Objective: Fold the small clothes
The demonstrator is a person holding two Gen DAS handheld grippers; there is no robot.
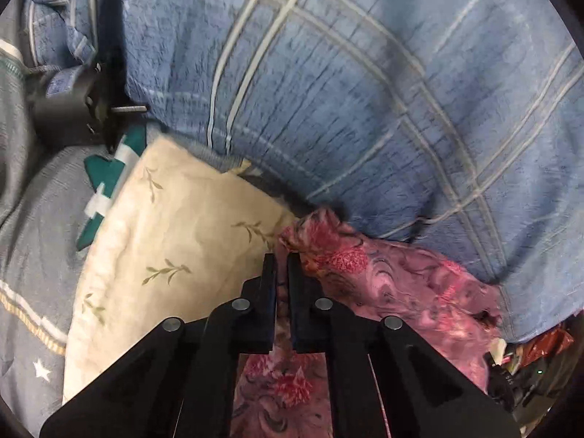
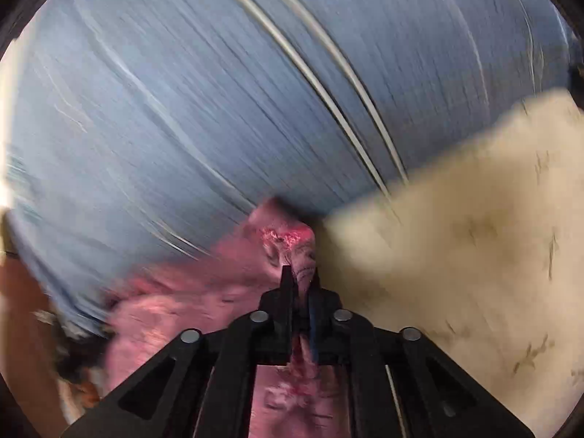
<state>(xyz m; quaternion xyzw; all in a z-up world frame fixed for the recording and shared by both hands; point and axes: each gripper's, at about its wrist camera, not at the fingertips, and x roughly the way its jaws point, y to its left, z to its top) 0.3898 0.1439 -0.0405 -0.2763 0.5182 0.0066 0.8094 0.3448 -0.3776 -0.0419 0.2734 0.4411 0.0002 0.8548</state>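
Pink floral garment [image 1: 394,277] pinched by left gripper [image 1: 281,261], right gripper [image 2: 300,273]

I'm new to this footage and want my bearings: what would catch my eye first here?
The pink floral garment stands out, bunched low in both views, with the left gripper and right gripper each shut on its fabric. Behind it spreads a blue plaid blanket, and a cream leaf-print cloth lies beside the garment.

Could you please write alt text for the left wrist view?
The left claw is shut on a pink floral garment that trails to the right. It lies over a blue plaid blanket, beside a cream leaf-print cloth.
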